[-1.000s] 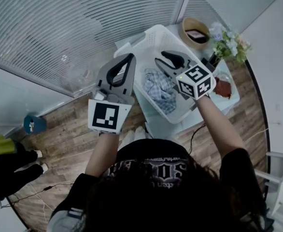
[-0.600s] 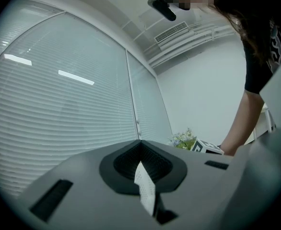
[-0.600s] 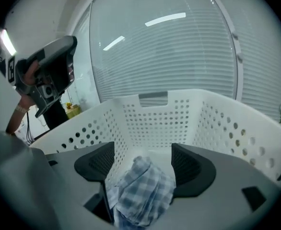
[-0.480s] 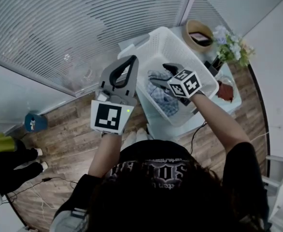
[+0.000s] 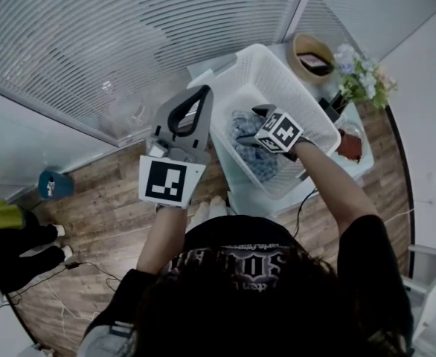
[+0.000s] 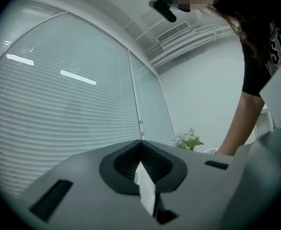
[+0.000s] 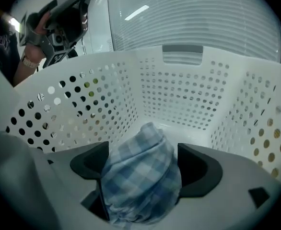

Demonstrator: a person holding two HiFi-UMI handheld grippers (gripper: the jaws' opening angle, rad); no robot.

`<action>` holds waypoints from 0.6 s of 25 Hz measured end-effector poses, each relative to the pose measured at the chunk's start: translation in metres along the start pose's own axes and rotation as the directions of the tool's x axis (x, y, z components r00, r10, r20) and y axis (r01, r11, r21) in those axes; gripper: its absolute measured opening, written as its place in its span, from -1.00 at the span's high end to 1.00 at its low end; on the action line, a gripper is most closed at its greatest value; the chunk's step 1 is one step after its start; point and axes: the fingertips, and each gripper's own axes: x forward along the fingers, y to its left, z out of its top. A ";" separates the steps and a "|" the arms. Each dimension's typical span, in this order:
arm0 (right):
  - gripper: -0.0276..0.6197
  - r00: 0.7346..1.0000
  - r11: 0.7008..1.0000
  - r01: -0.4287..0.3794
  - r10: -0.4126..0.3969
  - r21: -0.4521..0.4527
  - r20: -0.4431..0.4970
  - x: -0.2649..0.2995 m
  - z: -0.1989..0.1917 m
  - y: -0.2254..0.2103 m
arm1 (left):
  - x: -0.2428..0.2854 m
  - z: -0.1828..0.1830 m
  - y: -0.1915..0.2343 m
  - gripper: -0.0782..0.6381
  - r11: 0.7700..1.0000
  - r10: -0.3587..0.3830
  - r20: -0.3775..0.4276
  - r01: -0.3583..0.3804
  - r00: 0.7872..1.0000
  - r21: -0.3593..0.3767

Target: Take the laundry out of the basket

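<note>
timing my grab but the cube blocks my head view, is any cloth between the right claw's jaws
Observer: Yes, the right gripper view shows a blue checked cloth between the jaws of the right claw, which have just been opening and stand wide.
Operator: anything else past it in the basket
Observer: Beyond it, that view shows only the basket's perforated white wall and floor.
Operator: and the left claw
Observer: Its jaws are together, aimed at the window blinds rather than into the basket.
</note>
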 end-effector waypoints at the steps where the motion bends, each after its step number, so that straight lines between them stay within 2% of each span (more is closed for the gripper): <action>1: -0.43 1.000 1.000 -0.011 0.011 -0.002 -0.012 0.003 -0.004 0.002 | 0.000 -0.001 0.000 0.79 1.000 0.001 -0.002 -0.001 1.000 0.002; 4: -0.43 0.999 1.000 -0.025 0.025 -0.009 -0.038 0.008 -0.015 0.006 | 0.001 -0.002 -0.001 0.79 1.000 -0.005 -0.006 0.006 1.000 0.006; 11: -0.41 0.990 0.999 0.008 -0.013 -0.035 -0.141 0.017 -0.029 0.001 | 0.005 -0.002 -0.005 0.79 1.000 -0.016 -0.008 0.016 1.000 0.014; 12: -0.39 0.988 0.999 0.010 -0.018 -0.047 -0.154 0.016 -0.029 -0.001 | 0.006 -0.002 -0.006 0.79 1.000 -0.017 -0.009 0.018 1.000 0.016; 15: -0.15 0.981 0.998 0.013 -0.026 -0.068 -0.194 0.013 -0.029 -0.002 | 0.005 -0.001 -0.008 0.79 1.000 -0.020 -0.011 0.020 1.000 0.018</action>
